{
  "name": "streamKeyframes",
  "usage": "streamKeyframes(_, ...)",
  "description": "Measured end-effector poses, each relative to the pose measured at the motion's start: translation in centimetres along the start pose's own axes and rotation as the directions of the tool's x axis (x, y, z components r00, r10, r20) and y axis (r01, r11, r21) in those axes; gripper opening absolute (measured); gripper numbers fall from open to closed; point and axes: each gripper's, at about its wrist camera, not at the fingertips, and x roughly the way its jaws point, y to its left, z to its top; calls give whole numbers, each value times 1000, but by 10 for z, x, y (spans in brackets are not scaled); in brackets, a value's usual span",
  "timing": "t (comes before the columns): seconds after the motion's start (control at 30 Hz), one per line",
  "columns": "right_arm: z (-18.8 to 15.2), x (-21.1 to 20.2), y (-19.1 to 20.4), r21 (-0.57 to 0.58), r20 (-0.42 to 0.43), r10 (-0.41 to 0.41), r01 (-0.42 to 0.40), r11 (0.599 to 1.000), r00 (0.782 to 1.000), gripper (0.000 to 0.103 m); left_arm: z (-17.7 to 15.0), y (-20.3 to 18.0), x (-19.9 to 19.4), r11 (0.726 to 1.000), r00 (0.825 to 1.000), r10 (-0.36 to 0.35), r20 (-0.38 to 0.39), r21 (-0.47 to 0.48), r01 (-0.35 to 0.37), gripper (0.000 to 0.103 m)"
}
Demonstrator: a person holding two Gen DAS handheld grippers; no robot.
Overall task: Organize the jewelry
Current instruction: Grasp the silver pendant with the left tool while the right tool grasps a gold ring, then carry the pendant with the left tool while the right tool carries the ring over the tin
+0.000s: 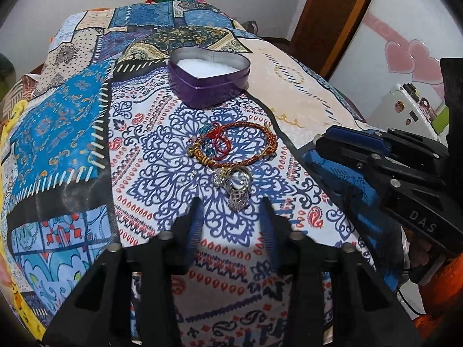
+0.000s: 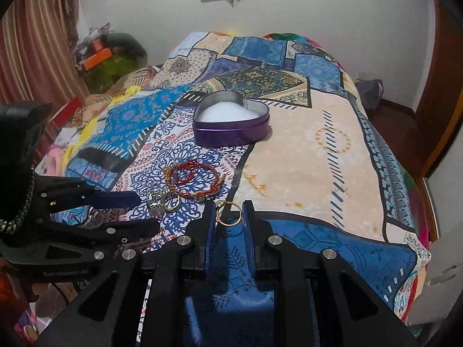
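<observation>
Patchwork bedspread [image 2: 303, 150]: my right gripper [image 2: 229, 212] pinches 1 gold ring [image 2: 228, 213], left gripper [image 1: 231, 208] gapes wide; I'd carry it level to the heart tin [image 2: 231, 128].

From my feeds the room is evenly, softly lit, somewhat dim and bluish. My left gripper [image 1: 231, 205] throws a soft shadow on the patchwork bedspread [image 1: 72, 133], with a pale bright patch between its fingers. Both fisheye views bend hard at the edges and fade into black corners. The white wall [image 2: 318, 8] looks grainy, and the far clutter is smeared.
</observation>
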Motion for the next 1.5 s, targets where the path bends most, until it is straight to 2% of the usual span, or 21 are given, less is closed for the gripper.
streamKeyframes(0.1,0,0,-2,6,4,2,-2,1000,1000,16,2,0,3,1000,1000,-8,1,0,8,15)
streamKeyframes(0.17,0,-1,-3,7,7,2,-2,1000,1000,16,3,-1,3,1000,1000,-5,2,-1,5,11)
streamKeyframes(0.53,11,-8,-3,-2,44,-3,3,1000,999,16,12,5,-24,999,994,39,100,-24,-36,11)
streamKeyframes(0.8,31,-14,0,-18,99,-5,6,1000,995,16,34,11,-42,998,979,64,195,-38,-58,11)
streamKeyframes(1.07,52,-14,-3,-24,145,-3,6,1000,989,16,58,16,-49,996,962,85,258,-33,-79,11)
streamKeyframes(1.5,80,4,-12,-26,176,-2,6,1000,984,16,92,26,-40,996,949,94,299,-27,-90,11)
